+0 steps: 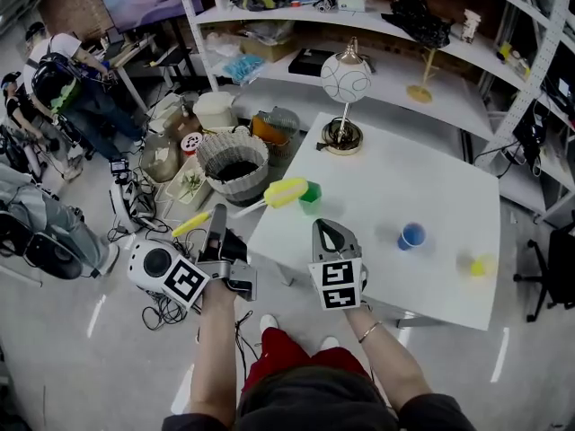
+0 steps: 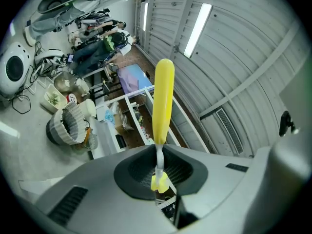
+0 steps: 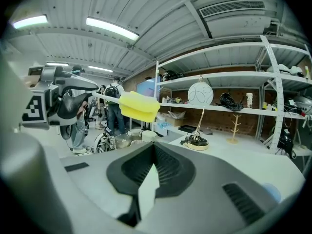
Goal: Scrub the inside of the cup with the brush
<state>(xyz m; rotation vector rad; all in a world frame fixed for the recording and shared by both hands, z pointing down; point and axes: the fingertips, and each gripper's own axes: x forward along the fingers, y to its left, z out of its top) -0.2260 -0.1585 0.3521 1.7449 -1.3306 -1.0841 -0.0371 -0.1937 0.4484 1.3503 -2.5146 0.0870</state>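
Observation:
My left gripper (image 1: 218, 214) is shut on the brush (image 1: 269, 196), off the white table's (image 1: 404, 187) left edge. The brush has a yellow handle, a thin white stem and a yellow sponge head (image 1: 286, 190). That head lies right beside a small green cup (image 1: 311, 197) standing at the table's left edge; whether they touch I cannot tell. In the left gripper view the stem rises out of my left gripper (image 2: 160, 172) to the sponge head (image 2: 164, 99). My right gripper (image 1: 331, 234) hovers over the table's near corner, shut and empty (image 3: 152, 155), with the sponge head (image 3: 139, 106) ahead of it.
A blue cup (image 1: 411, 235) and a small yellow object (image 1: 482, 265) sit on the table's right part. A globe lamp (image 1: 346, 79) stands at the far corner. A wicker basket (image 1: 232, 162), floor clutter, a white device (image 1: 153, 263) and people lie left; shelves behind.

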